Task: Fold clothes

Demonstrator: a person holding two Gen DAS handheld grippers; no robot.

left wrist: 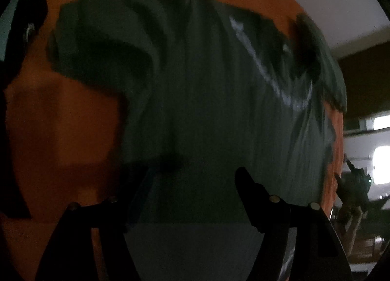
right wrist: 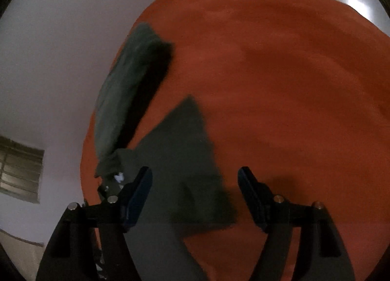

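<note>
An orange bedcover (left wrist: 73,120) is spread under a dark green T-shirt (left wrist: 207,100), laid flat across it in the left view and reaching the cover's left edge in the right view; pale walls are seen beyond. The cloth is judged light, soft and limp; a hem corner or sleeve edge is best pinched. The left gripper (left wrist: 195,198) and right gripper (right wrist: 195,195) are held spread above the shirt, nothing pinched.

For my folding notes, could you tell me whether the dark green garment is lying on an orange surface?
Yes, the dark green garment lies spread on the orange surface, which shows around its edges in the left wrist view.
</note>
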